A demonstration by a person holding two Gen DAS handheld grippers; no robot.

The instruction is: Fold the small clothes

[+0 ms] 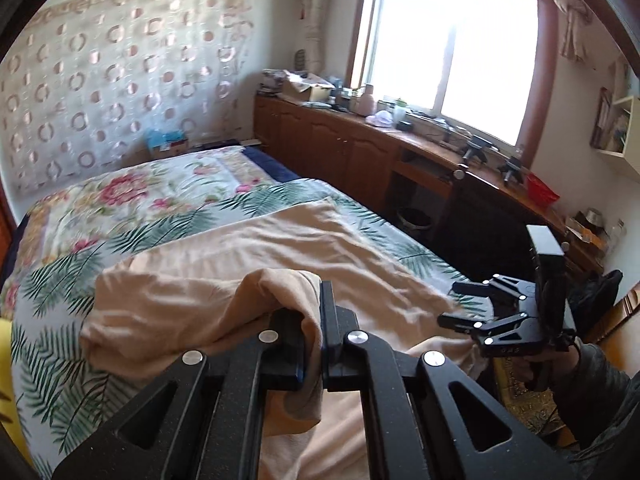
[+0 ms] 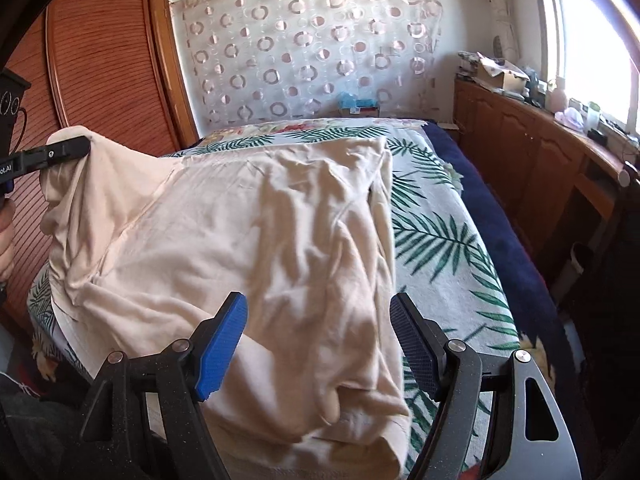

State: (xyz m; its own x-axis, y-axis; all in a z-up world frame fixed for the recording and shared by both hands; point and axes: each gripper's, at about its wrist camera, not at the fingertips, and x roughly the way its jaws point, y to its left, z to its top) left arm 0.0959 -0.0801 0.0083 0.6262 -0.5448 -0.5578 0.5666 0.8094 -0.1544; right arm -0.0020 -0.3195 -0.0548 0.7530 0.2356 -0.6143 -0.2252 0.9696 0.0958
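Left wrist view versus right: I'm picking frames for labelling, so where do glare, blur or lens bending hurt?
Left wrist view: the window is blown out white, the right gripper slightly smeared, the cabinet curves. Right wrist view: the peach garment is evenly lit and sharp; glare only at the window edge; the wardrobe bows.

A: How much of the left claw (image 1: 320, 344) shows from the right wrist?

B: One fingertip; the picture's left edge cuts the rest. The garment (image 2: 256, 216) covers most of the bed (image 2: 440, 248) under it.

A: And the clutter on the desk (image 1: 400, 136) below the window (image 1: 452, 52)?

B: Too small to name. The panes are blown white. The right claw (image 1: 456, 304) is smeared where it crosses the cloth.
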